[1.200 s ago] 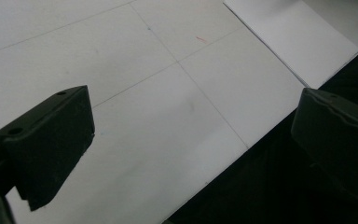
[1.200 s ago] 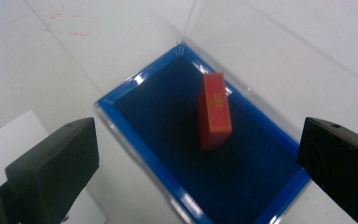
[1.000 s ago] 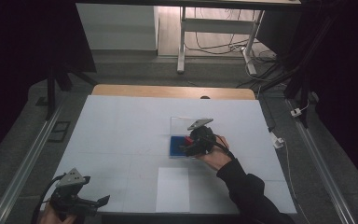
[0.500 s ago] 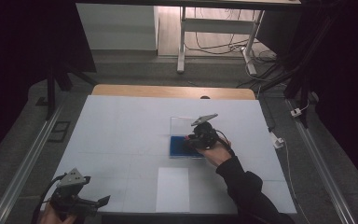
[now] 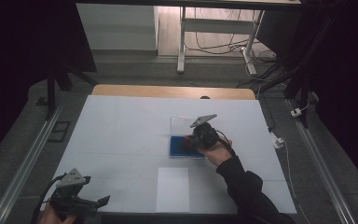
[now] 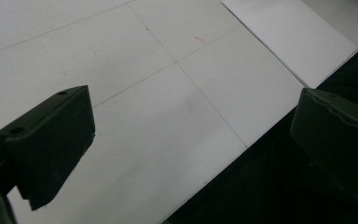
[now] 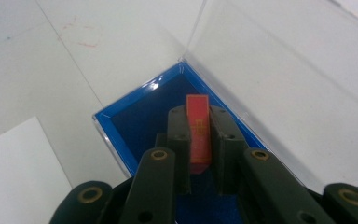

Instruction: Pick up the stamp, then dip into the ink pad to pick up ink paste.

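Starting at your left: left gripper [image 5: 86, 203] sits at the near left corner of the table [image 5: 121, 126], jaws wide apart with nothing between them, seen over the table's near edge in the left gripper view [image 6: 186, 140]. Paper [image 5: 173, 189] lies flat near the front edge, between your two hands, long side running away from you.

Further right: blue tray [image 5: 177, 146] rests mid-table, its clear lid [image 5: 182, 123] tipped open on the far side. Your right gripper [image 5: 190, 141] reaches into the tray. Its jaws have just been closing and now clamp a red chip [image 7: 198, 133] between the pads. In the right gripper view the chip's long axis runs along the jaws, its free end pointing out past the tips toward the tray's far corner, over the blue lining [image 7: 140, 116].
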Demonstrator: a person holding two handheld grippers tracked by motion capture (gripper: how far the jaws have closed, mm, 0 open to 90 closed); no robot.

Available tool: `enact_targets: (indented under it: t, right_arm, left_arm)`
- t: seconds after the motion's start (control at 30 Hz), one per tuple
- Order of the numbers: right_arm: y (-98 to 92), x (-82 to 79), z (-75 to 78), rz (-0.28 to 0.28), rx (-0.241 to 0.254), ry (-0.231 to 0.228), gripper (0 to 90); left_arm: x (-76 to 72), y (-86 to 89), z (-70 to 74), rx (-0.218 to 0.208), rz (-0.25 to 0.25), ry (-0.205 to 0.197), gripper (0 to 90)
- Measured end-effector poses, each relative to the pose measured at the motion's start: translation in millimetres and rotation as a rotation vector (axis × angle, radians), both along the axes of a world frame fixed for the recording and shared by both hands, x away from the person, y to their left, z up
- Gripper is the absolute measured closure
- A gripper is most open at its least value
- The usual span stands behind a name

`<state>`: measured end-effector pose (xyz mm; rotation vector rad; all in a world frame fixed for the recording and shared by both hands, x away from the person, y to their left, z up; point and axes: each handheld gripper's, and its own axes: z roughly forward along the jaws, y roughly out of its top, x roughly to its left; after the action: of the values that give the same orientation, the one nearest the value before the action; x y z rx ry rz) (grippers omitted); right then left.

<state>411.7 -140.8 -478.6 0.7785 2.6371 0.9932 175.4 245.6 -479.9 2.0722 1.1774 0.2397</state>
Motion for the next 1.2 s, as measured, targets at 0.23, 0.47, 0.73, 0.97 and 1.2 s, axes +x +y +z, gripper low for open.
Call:
enact_targets:
  t: [0.23, 0.47, 0.73, 0.97, 1.2]
  right_arm:
    - [-1.4, -1.1, 4.9, -0.005, 0.013, -0.001, 80.3]
    - [-3.8, -5.0, 12.5, -0.007, 0.019, -0.019, 80.2]
    - [-7.0, -1.7, 7.1, -0.042, 0.005, -0.026, 80.3]
    - [-8.3, 1.7, -1.5, -0.038, 0.009, -0.014, 80.2]
    - [-6.4, 2.5, -8.3, -0.029, -0.028, -0.003, 80.4]
  left_arm:
    - [0.2, 0.0, 0.0, -0.004, -0.001, 0.001, 0.2]
    - [0.6, 0.0, -0.3, -0.003, -0.001, 0.004, 0.4]
    - [0.4, -0.3, 0.1, 0.003, -0.003, 0.003, 0.7]
    - [0.4, -0.6, -0.2, 0.004, -0.002, 0.001, 0.9]
    - [0.4, -1.0, -0.2, 0.007, -0.004, 0.002, 1.0]
